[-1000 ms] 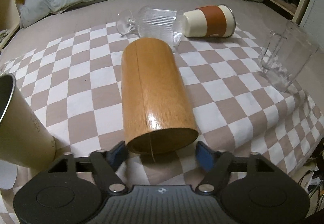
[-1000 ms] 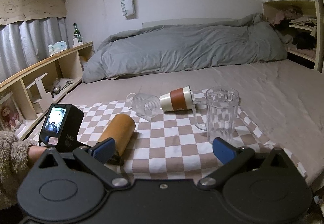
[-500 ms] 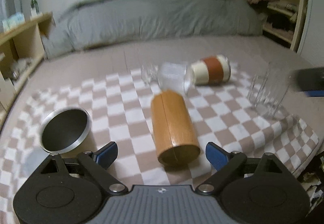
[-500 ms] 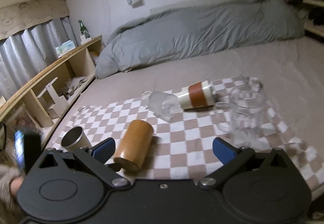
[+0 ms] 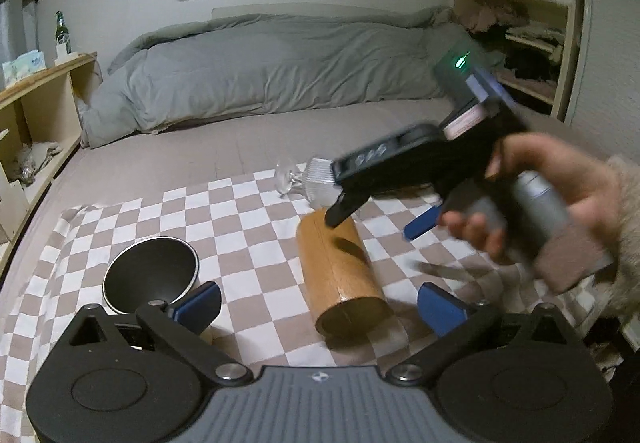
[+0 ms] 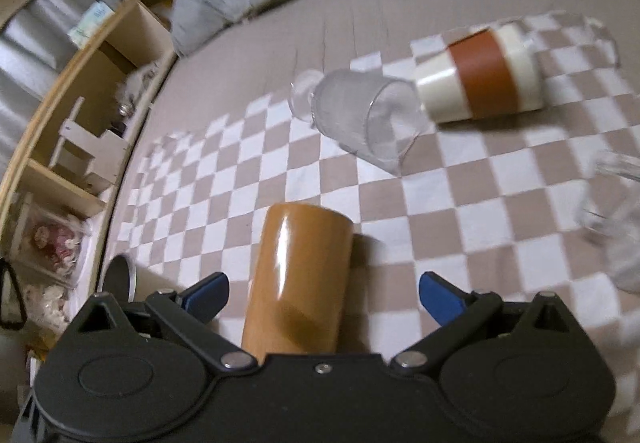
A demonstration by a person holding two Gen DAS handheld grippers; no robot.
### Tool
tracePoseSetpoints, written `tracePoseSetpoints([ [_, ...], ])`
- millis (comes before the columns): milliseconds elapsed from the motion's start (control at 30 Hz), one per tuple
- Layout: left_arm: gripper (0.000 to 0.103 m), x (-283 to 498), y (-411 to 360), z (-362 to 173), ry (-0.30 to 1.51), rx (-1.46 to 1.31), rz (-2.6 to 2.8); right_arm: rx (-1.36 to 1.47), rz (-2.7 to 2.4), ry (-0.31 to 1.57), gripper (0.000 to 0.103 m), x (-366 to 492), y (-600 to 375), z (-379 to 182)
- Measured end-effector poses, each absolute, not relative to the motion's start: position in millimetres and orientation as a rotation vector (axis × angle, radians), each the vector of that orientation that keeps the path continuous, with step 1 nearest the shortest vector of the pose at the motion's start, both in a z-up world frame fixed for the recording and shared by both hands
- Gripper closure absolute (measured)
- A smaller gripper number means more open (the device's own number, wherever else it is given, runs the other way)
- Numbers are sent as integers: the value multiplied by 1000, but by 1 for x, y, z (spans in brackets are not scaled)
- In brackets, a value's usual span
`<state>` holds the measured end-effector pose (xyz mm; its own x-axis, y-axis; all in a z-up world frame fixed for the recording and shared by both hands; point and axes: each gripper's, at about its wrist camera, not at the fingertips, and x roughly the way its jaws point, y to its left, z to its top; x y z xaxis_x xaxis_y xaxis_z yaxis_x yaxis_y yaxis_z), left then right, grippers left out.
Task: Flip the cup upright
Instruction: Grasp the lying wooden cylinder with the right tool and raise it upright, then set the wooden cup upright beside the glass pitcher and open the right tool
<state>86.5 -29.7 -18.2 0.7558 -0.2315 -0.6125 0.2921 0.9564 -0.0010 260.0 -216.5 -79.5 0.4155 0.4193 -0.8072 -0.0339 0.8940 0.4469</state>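
The wooden cup lies on its side on the checkered cloth, lengthwise between the wide-spread jaws of the right gripper; its near end runs in under the gripper's body, and neither blue finger touches it as far as I can see; there is clear cloth on either side of the cup inside the jaws. Beyond the jaws, further up the cloth, a ribbed stemmed glass lies tipped over, its mouth toward the gripper; just to the right of that, a cream tumbler with a brown band lies on its side, its end close against the glass; off past the right finger a clear glass mug is blurred at the edge.

The left gripper hangs back from the cloth, jaws also wide and holding nothing; the wooden cup lies just ahead of them, nearer the right finger; a steel cup stands upright right behind the left finger. Above and to the right of those jaws the person's right hand grips the other gripper's handle, blurred, its fingers hovering over the far end of the wooden cup. A grey duvet is heaped along the far side of the bed.
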Motion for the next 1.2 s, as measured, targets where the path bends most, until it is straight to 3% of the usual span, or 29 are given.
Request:
tracePoseSetpoints([
  [367,0,103,-19,-22,651,94,-283,501,299,1218,19,303,-196,-125],
  [433,0,103,-16,-23,658,86,-282,541,330,1217,30,305,-196,-128],
  [867,0,101,-18,-17,650,37,-270,189,348,843,31,227,-220,-55],
  [1200,0,99,-35,-19,644,74,-266,-55,167,657,31,202,-267,-56],
])
